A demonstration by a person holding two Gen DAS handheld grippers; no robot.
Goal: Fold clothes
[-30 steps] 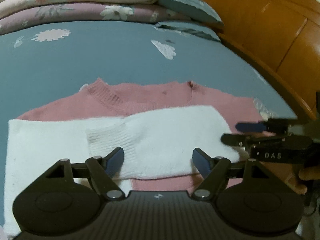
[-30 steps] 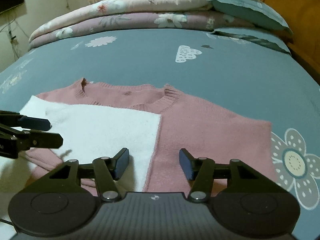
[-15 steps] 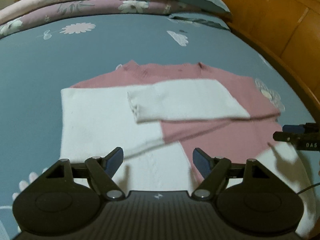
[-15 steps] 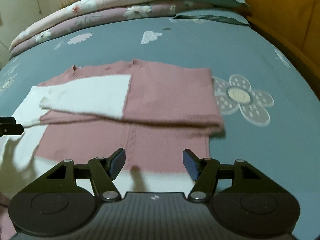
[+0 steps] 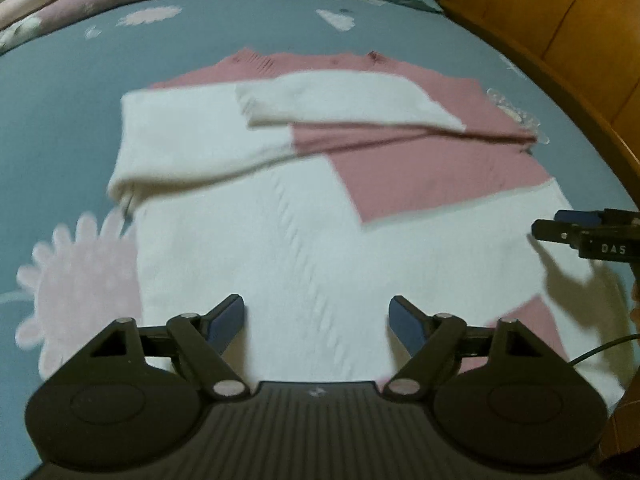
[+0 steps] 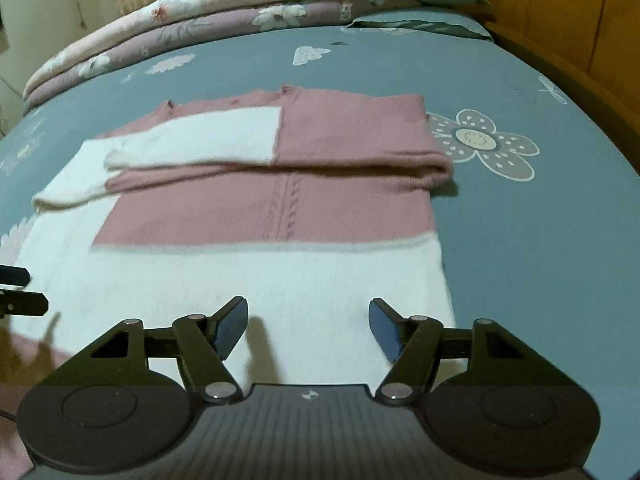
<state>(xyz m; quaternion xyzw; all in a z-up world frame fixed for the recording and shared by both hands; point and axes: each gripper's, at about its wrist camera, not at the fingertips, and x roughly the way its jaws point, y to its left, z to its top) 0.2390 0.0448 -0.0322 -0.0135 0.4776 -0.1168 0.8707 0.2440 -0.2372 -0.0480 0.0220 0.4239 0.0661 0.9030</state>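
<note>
Pink-and-white sweater (image 6: 264, 208) lies flat on the blue bedsheet (image 6: 520, 260), sleeves folded across the chest. Left gripper (image 5: 316, 316) and right gripper (image 6: 306, 322) hover over the hem, jaws opening, empty. Next likely: grip the hem and fold it upward.

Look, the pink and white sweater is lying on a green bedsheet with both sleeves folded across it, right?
Not quite: the bedsheet is blue-grey with flower prints, not green, as the right wrist view shows. The pink and white sweater does lie on it with both sleeves folded across.
</note>
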